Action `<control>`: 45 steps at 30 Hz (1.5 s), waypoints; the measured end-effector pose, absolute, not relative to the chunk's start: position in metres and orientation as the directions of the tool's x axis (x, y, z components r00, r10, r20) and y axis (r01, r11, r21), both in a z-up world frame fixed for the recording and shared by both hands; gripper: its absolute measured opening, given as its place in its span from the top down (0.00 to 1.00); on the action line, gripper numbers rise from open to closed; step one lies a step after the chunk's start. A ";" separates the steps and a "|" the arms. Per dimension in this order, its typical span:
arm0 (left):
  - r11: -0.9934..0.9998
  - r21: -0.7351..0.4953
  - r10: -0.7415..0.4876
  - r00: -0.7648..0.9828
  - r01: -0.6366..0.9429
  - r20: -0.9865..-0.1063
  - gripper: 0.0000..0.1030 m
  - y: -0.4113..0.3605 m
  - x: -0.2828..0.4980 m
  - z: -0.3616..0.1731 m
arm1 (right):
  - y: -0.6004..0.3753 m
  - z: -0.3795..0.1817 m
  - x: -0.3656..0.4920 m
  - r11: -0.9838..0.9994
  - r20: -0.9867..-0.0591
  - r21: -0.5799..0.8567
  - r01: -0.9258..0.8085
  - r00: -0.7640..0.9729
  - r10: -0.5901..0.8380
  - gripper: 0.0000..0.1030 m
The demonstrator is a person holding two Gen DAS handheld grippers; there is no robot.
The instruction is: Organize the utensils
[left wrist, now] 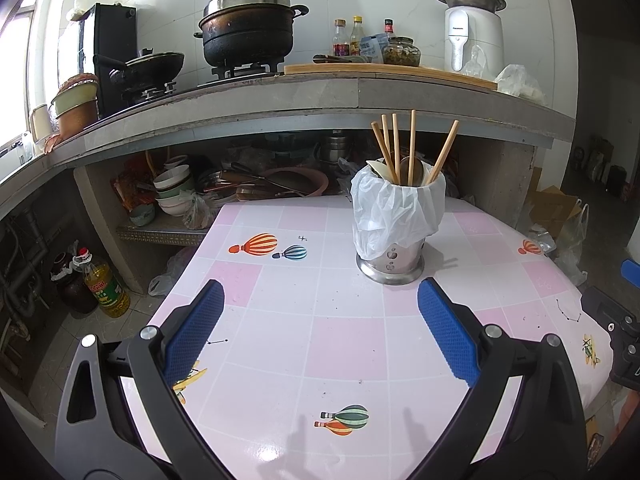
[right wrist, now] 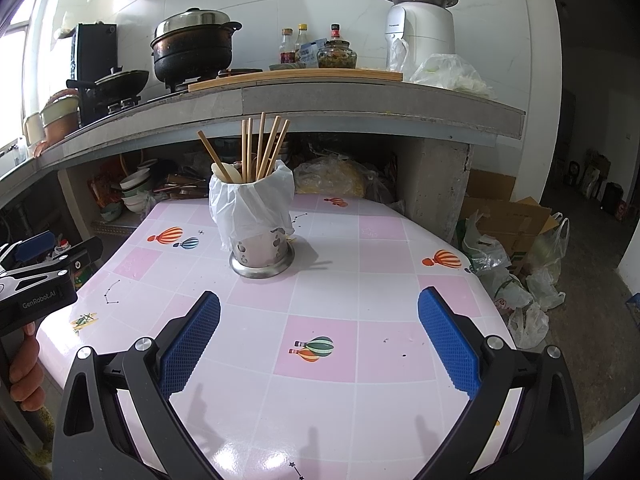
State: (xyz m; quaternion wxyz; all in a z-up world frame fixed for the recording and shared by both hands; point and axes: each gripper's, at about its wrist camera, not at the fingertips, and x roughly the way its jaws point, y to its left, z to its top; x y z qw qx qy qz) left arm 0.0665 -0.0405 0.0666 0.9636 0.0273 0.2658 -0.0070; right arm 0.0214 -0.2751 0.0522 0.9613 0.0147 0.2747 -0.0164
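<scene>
A steel utensil holder (left wrist: 396,262) (right wrist: 262,254), lined with a white plastic bag (left wrist: 394,210) (right wrist: 248,204), stands on the pink tiled table (left wrist: 344,344) (right wrist: 360,256). Several wooden chopsticks (left wrist: 412,144) (right wrist: 262,148) and spoons stick up out of it. My left gripper (left wrist: 318,294) hangs open over the table, short of the holder, nothing between its blue pads (left wrist: 196,330). In the right wrist view my right gripper (right wrist: 320,300) is also open and empty, nearer than the holder. The left gripper's black body (right wrist: 36,280) shows at that view's left edge, held by a hand.
Behind the table runs a concrete counter (left wrist: 328,96) with a black pot (left wrist: 248,32), a wok, bottles and a white appliance (left wrist: 474,36). Bowls and pans fill the shelf below. Oil bottles (left wrist: 106,284) stand on the floor left; bags and a cardboard box (right wrist: 508,224) lie right.
</scene>
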 end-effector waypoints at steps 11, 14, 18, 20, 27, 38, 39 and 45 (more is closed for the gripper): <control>0.998 0.048 0.002 0.859 0.027 -0.512 0.09 -0.040 0.066 0.066 | -0.272 0.052 0.021 0.999 -0.525 0.017 0.035 0.851 -0.021 0.06; 0.999 0.047 0.001 0.859 0.027 -0.512 0.09 -0.040 0.066 0.066 | -0.271 0.053 0.022 0.999 -0.525 0.017 0.032 0.851 -0.019 0.06; 0.998 0.048 0.002 0.859 0.027 -0.512 0.09 -0.040 0.066 0.066 | -0.271 0.054 0.022 0.999 -0.524 0.016 0.030 0.851 -0.017 0.06; 0.999 0.047 0.001 0.859 0.027 -0.512 0.09 -0.040 0.065 0.066 | -0.270 0.054 0.022 0.999 -0.524 0.016 0.030 0.851 -0.017 0.06; 0.998 0.049 0.002 0.859 0.027 -0.512 0.09 -0.040 0.066 0.066 | -0.271 0.054 0.022 0.999 -0.525 0.016 0.030 0.851 -0.017 0.06; 0.999 0.048 0.003 0.857 0.025 -0.514 0.09 -0.038 0.066 0.066 | -0.270 0.054 0.023 0.999 -0.525 0.015 0.029 0.851 -0.017 0.06; 0.999 0.047 0.003 0.857 0.025 -0.515 0.09 -0.038 0.065 0.066 | -0.270 0.054 0.023 0.999 -0.526 0.015 0.029 0.851 -0.017 0.06; 0.999 0.048 0.005 0.857 0.023 -0.515 0.09 -0.037 0.065 0.067 | -0.271 0.054 0.023 0.999 -0.525 0.016 0.030 0.851 -0.017 0.06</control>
